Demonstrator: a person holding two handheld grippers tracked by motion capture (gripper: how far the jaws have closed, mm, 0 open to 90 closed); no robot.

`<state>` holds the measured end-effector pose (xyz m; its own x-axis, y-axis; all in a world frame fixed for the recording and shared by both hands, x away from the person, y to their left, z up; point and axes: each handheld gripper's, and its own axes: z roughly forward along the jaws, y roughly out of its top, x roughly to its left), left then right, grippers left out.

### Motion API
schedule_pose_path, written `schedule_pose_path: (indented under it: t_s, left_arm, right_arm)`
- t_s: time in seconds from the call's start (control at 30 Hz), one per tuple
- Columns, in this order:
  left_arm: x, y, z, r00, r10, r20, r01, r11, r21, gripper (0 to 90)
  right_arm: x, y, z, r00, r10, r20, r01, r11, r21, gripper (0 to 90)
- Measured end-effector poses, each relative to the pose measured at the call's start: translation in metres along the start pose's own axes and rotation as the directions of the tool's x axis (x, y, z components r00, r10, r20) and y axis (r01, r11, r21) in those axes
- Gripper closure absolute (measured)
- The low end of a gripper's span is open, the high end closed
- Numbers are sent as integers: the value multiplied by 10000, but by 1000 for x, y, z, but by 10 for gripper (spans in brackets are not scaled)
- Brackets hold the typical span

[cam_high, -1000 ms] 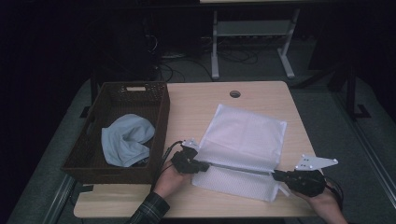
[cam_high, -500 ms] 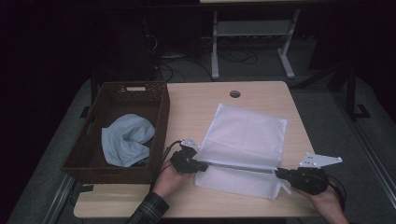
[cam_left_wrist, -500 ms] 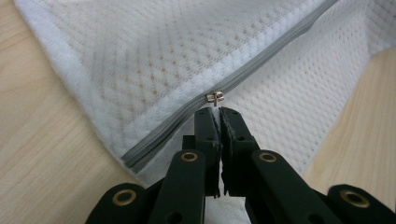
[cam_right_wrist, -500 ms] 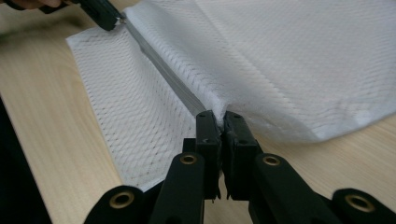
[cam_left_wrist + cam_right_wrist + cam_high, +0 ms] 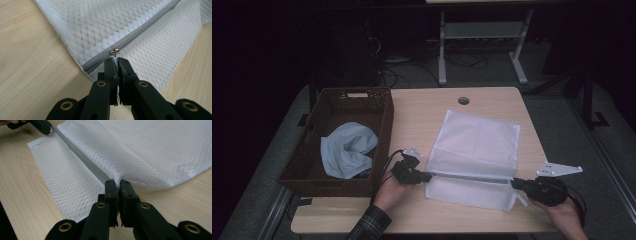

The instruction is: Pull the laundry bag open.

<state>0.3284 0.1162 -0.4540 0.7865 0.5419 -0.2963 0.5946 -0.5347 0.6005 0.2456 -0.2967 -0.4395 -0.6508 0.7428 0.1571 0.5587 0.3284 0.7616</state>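
I have the white mesh laundry bag [image 5: 477, 150] flat on the table's [image 5: 422, 115] near right part. My left gripper [image 5: 115, 58] is pinched on the zipper pull [image 5: 114, 52] at the bag's left end; my right gripper [image 5: 117, 182] clamps the fabric at the zipper's [image 5: 82, 157] right end. I'd keep the right pinch taut and draw the pull straight along the track. No readable writing anywhere.

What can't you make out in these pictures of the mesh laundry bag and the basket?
- Zipper pull tab: in the left gripper view, the left tongs close over it, hiding the tab.
- Zipper end: in the right gripper view, the right tongs cover it where they pinch the mesh laundry bag.
- Wicker basket: in the high view, the blue cloth hides part of its floor.
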Motion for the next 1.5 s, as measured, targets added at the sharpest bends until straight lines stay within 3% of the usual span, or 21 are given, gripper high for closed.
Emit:
schedule_pose_path:
  t_s: [0.33,0.37,0.67,0.83,1.07,1.1,1.5]
  left_arm:
    - [1,0,-1,10000,-96,16,96,10000,7,870]
    - [2,-1,-1,9999,-102,-125,102,9999,71,870]
    - [2,0,0,9999,-113,64,113,9999,0,869]
    - [-5,8,8,9998,163,105,-163,9999,-40,869]
    - [-8,22,20,9993,211,298,-200,9991,-366,868]
    - [-9,25,22,9992,247,326,-233,9987,-447,868]
    - [-7,60,59,9975,466,523,-428,9965,-714,864]
  right_arm:
    - [-5,-1,-2,9998,107,195,-106,9999,-27,856]
    - [-5,-1,-2,9995,80,293,-80,10000,-20,857]
    - [-11,-1,-2,9989,91,455,-91,10000,-4,855]
    - [-24,2,0,9955,169,931,-182,9998,129,851]
    - [-45,6,2,9882,376,1484,-407,9990,177,848]
    - [-53,8,4,9851,451,1662,-488,9986,181,846]
    - [-95,9,2,9638,811,2541,-825,9966,-49,826]
